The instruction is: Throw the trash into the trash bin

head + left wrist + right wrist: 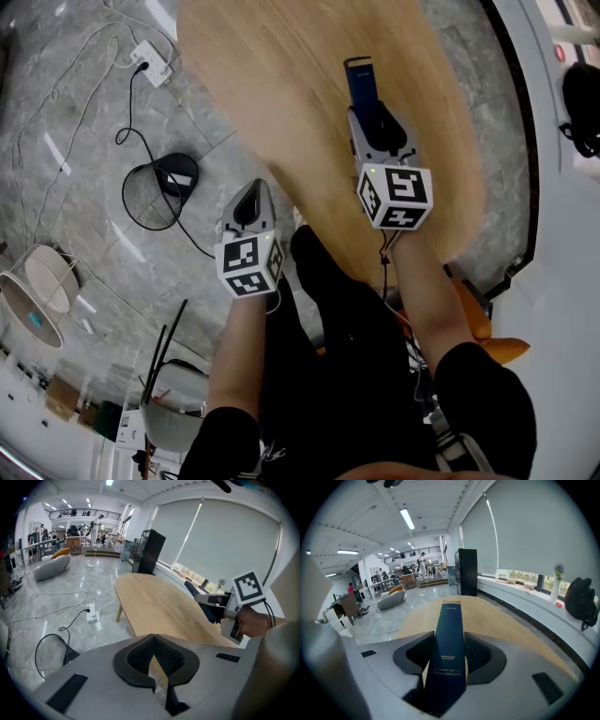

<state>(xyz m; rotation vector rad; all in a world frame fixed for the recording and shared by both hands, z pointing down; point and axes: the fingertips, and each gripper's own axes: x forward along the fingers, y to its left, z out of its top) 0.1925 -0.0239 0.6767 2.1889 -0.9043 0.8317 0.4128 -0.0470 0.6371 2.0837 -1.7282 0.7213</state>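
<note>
One black wire-mesh trash bin [139, 212], two claws, one slim dark-blue cardboard box [359, 80].
The bin is standing on the grey marble floor [75, 94], left of the single oval light-wood worktop [281, 94]. The left claw [251, 192] is hovering pressed together, gripping nothing. The right claw [373, 120] is pinching the box above the worktop.

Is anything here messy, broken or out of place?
Nothing looks spilled or broken. The one untidy thing is the black cable trailing loose over the grey floor from the white power strip past the black wire bin. The right gripper holds the slim dark blue box straight, above the wooden table.
</note>
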